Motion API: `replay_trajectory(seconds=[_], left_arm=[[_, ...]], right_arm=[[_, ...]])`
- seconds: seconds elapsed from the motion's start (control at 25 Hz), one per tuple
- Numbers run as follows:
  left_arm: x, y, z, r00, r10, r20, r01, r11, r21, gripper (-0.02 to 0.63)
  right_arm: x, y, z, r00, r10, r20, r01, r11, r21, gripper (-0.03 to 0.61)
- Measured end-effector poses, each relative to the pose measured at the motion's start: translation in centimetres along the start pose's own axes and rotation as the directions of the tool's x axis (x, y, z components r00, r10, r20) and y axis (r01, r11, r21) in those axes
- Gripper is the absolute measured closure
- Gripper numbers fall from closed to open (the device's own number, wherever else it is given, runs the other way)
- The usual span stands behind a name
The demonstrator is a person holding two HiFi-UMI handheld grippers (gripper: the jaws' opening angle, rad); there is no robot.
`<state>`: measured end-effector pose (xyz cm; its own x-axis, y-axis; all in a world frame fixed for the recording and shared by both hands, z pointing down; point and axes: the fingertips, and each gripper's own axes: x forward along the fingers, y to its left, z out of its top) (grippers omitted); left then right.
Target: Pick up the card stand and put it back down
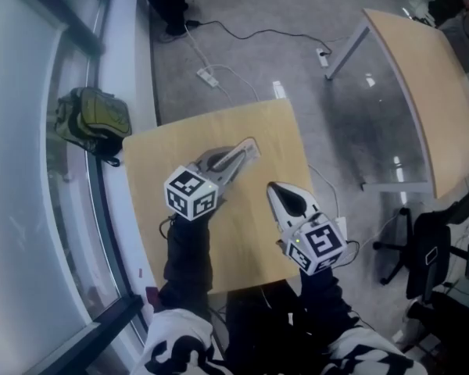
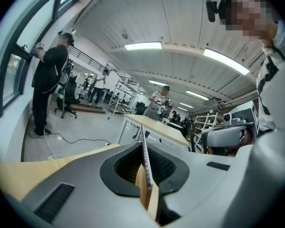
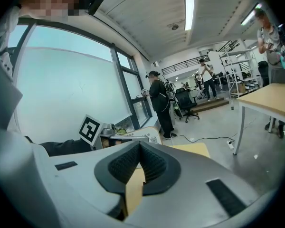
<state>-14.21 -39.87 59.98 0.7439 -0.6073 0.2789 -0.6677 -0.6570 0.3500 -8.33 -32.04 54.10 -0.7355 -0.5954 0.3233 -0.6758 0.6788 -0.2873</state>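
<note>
Left gripper (image 1: pixel 244 153) is the one doing the work: I have it closed on the card stand (image 2: pixel 146 166), a thin plate standing on edge between the pads. The plate runs straight out along my gripper's own line, away from me and toward the far right corner of the worktop (image 1: pixel 160 151). It appears to be carried just clear of the wood, though I cannot be sure of the gap. My right gripper (image 1: pixel 275 191) hangs beside it to the right, near but not touching. It is closed with nothing between the pads, so it has no part in this.

Setting the stand down turns on what lies beneath it, and bare worktop is directly under the plate. I judge a plain lowering will do, keeping the plate upright so that its lower edge meets the wood squarely.
</note>
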Motion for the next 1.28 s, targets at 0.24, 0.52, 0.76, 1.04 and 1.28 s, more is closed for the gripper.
replay_trajectory(seconds=[0.24, 0.52, 0.76, 1.04, 1.28], left_arm=[[-4.3, -4.3, 6.0, 0.992, 0.094, 0.084, -0.097, 0.994, 0.039, 0.592], [-8.0, -8.9, 9.2, 0.975, 0.2, 0.096, -0.203, 0.979, 0.013, 0.592], [-11.7, -12.2, 11.5, 0.919, 0.359, 0.161, -0.364, 0.932, -0.002, 0.592], [-15.2, -16.2, 11.0, 0.858, 0.457, 0.235, -0.469, 0.883, -0.007, 0.592], [-17.9, -18.9, 10.6, 0.797, 0.527, 0.296, -0.553, 0.833, 0.004, 0.592]], right_arm=[[-1.9, 2.7, 3.9, 0.999, 0.02, 0.031, -0.019, 1.0, -0.018, 0.558], [-5.3, 4.7, 7.4, 0.998, -0.028, 0.049, 0.034, 0.991, -0.126, 0.558], [-8.2, 5.8, 9.7, 0.992, -0.083, 0.093, 0.099, 0.977, -0.189, 0.558], [-12.1, 6.9, 10.3, 0.985, -0.114, 0.127, 0.141, 0.964, -0.226, 0.558], [-14.1, 9.8, 11.2, 0.985, -0.062, 0.163, 0.106, 0.955, -0.276, 0.558]])
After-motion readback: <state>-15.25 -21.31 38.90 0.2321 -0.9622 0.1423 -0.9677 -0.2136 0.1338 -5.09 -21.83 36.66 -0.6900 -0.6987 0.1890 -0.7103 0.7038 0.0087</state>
